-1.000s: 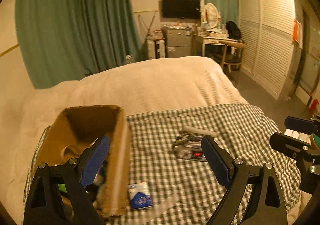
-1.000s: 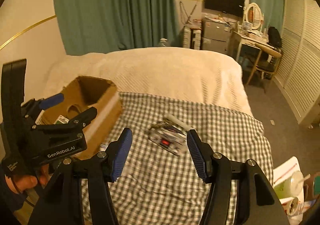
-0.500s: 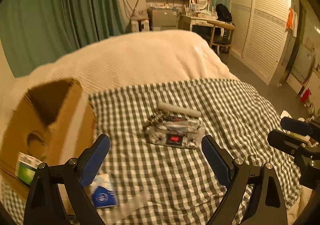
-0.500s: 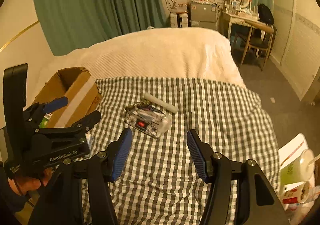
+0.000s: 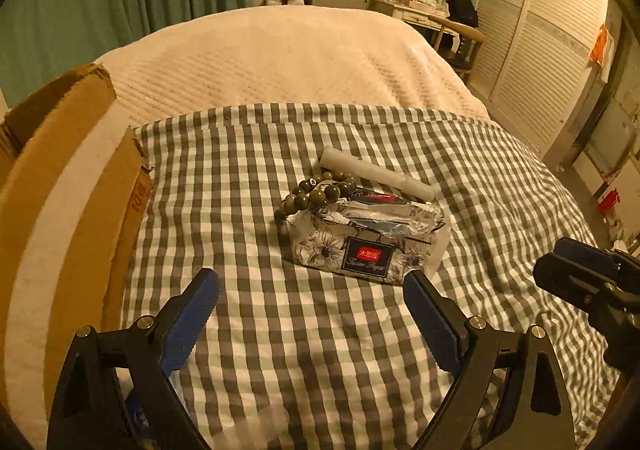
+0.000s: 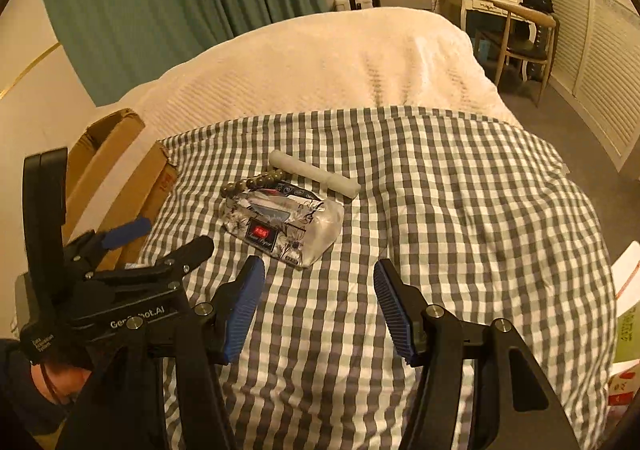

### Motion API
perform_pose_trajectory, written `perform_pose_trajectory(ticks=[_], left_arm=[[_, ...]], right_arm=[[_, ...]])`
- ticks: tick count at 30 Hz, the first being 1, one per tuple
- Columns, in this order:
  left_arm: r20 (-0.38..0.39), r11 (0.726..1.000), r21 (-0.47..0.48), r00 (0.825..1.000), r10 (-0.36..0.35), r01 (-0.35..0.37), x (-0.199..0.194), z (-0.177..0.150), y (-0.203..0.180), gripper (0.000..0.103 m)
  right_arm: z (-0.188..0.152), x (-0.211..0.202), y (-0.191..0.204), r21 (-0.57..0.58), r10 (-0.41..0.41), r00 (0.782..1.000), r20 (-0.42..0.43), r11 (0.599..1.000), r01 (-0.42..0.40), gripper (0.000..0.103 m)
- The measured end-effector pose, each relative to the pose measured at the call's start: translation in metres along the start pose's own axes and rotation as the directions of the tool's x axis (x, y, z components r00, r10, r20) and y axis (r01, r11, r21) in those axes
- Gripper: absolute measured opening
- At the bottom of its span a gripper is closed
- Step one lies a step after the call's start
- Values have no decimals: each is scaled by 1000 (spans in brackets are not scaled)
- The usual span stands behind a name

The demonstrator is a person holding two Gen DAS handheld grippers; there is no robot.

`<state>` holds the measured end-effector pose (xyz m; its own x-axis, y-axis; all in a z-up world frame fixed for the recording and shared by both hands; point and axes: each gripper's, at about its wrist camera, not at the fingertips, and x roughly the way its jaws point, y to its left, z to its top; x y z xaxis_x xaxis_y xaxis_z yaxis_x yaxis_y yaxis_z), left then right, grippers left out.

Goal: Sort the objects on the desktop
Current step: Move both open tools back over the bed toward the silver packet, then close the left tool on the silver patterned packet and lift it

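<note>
Both grippers, left and right, hanging agape and empty; beads at frame centre risking snagging, scattering off tissue pack.

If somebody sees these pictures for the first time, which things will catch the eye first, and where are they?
First, the flowered tissue pack in the middle of the checked cloth, with a string of dark beads and a white stick just behind it. Next, the brown cardboard box at the cloth's left edge. Both tools, left tool and right tool, are open and empty.
</note>
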<state>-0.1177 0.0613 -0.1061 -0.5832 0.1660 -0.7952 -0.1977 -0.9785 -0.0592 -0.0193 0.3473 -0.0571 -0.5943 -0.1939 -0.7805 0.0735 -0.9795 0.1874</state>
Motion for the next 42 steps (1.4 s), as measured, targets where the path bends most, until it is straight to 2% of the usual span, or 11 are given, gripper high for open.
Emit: perform_pose_trajectory(ticks=[11, 15, 19, 24, 26, 30, 34, 35, 37, 39, 42], left_arm=[[-2, 998, 15, 998, -62, 62, 29, 7, -12, 95], [9, 997, -15, 997, -73, 73, 41, 18, -12, 95], [-27, 996, -34, 996, -86, 85, 63, 27, -12, 95], [-79, 997, -7, 994, -80, 79, 97, 27, -12, 96], [-71, 995, -24, 993, -95, 93, 99, 25, -10, 95], [-52, 994, 8, 993, -110, 110, 96, 21, -15, 77], [-53, 991, -16, 990, -131, 130, 91, 20, -15, 60], [-53, 990, -24, 989, -137, 136, 89, 19, -13, 49], [-60, 989, -29, 987, -146, 145, 83, 18, -12, 44], [-49, 990, -16, 989, -139, 138, 78, 16, -10, 31], [-37, 991, 28, 990, -133, 134, 66, 12, -9, 24]], right_arm=[[4, 34, -21, 35, -46, 999, -17, 998, 47, 56], [1, 36, -29, 39, -57, 998, -15, 998, 57, 56], [0, 40, -36, 54, -49, 999, -19, 997, 50, 56], [0, 43, -43, 62, -54, 998, -21, 997, 55, 56], [-2, 43, -44, 62, -57, 998, -24, 996, 58, 56], [-6, 43, -43, 24, -81, 996, -30, 996, 82, 56], [-7, 44, -43, 16, -81, 996, -32, 997, 81, 56], [-7, 45, -43, 18, -79, 996, -33, 997, 80, 56], [-6, 46, -41, 16, -75, 997, -32, 997, 75, 56], [-4, 47, -37, 8, -71, 997, -29, 997, 71, 56], [-2, 50, -30, 1, -65, 998, -26, 998, 65, 56]])
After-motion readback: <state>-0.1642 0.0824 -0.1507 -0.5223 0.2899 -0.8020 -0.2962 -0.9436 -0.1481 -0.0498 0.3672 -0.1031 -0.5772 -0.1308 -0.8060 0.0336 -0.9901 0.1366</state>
